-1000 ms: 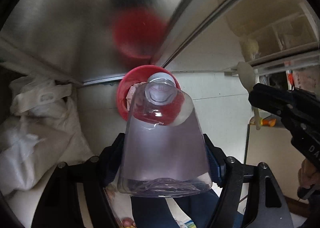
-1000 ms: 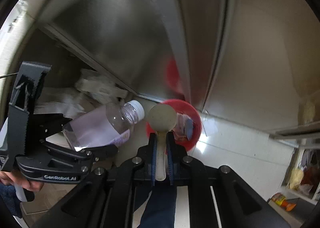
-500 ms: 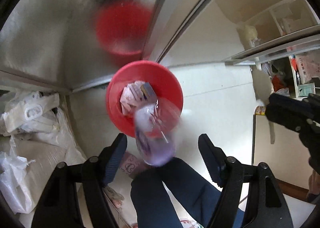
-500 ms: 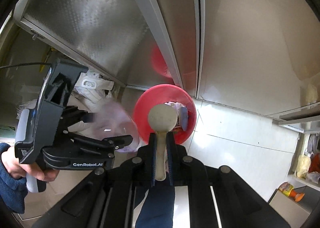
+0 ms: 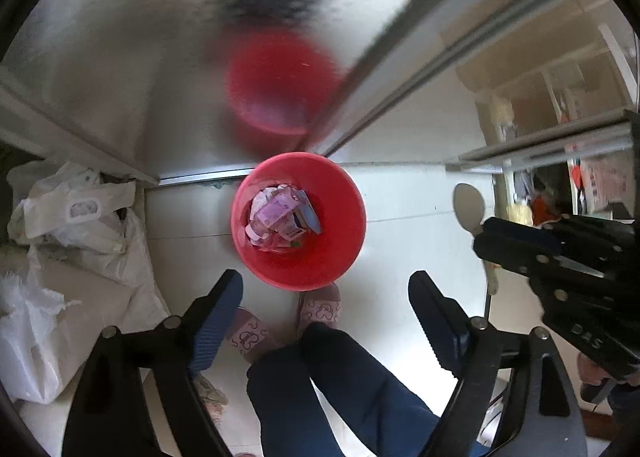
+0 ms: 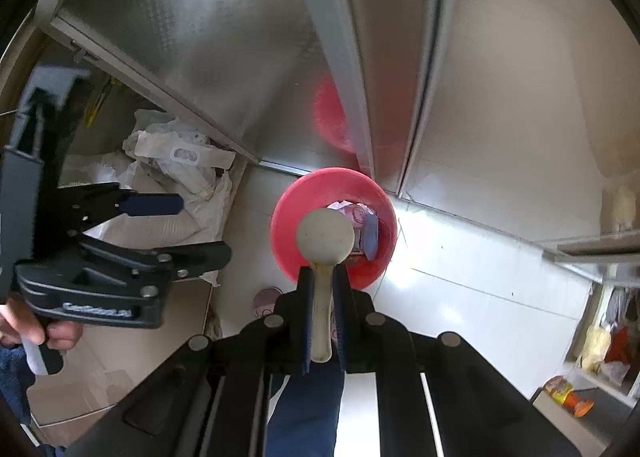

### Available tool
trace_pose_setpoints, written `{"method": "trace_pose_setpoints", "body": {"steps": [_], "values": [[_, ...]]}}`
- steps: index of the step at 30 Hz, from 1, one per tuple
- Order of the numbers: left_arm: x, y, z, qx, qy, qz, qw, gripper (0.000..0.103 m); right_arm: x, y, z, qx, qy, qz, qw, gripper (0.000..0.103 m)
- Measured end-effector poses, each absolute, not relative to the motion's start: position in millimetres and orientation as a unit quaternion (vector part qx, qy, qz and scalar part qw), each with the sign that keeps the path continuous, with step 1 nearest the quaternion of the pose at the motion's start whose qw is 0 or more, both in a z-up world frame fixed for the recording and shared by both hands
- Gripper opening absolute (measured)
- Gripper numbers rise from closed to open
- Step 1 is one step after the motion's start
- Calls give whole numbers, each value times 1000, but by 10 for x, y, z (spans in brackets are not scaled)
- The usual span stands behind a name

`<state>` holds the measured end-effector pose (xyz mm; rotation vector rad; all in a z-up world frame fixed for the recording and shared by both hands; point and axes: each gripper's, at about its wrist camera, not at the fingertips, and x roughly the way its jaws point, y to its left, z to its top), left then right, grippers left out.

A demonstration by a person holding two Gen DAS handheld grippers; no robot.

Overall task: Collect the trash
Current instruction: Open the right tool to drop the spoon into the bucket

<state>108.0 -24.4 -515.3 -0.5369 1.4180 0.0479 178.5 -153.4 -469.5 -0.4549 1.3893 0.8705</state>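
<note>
A red bin (image 5: 340, 257) stands on the white floor tiles, directly below both grippers. Crumpled pink wrappers and a piece with a purple label (image 5: 278, 213) lie inside it. My left gripper (image 5: 326, 297) hovers above the bin's near rim, its jaws opening with nothing between them. It also shows at the left of the right wrist view as the left gripper (image 6: 204, 229). My right gripper (image 6: 322, 289) is shut on the handle of a pale spoon (image 6: 325, 239), whose bowl overlaps the bin (image 6: 288, 241). The right gripper (image 5: 486, 247) and spoon (image 5: 469, 207) show right of the bin.
White plastic bags (image 5: 72, 225) are piled left of the bin under a steel cabinet (image 5: 120, 57), which reflects the bin. A person's legs in blue trousers (image 5: 340, 385) and pink slippers (image 5: 320, 309) stand just before the bin. Cluttered shelves (image 6: 568, 397) sit at the right.
The left gripper let go of the clear bottle, which fell into the red bin; its jaws now stand wider. The right gripper still holds the spoon over the bin.
</note>
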Motion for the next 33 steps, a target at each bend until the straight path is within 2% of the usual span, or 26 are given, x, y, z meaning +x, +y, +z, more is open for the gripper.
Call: {"method": "trace_pose_setpoints", "body": {"steps": [4,19,20,21,22,23,29,33], "values": [[1000,-120,-5161,-242,639,39,729,89,1802,-1376,-4855,-210,613,396,651,9],[792,130,-5268,-245,634,73,730,90,1732,-1068,-5298,-266,618,416,612,10],[791,124,-5268,-246,634,70,730,91,1734,-1054,-5312,-272,618,411,612,14],[795,109,-5267,-243,635,68,730,92,1737,-1047,-5325,-275,618,408,613,31],[800,94,-5265,-239,638,68,729,96,1734,-1044,-5326,-275,618,406,615,54],[806,74,-5260,-233,640,70,729,103,1739,-1054,-5308,-272,615,406,619,61],[808,-2,-5115,-228,635,65,736,103,1732,-1136,-5219,-259,618,399,626,78],[800,-25,-4909,-226,628,68,741,103,1687,-1194,-5051,-257,614,401,630,79]]}}
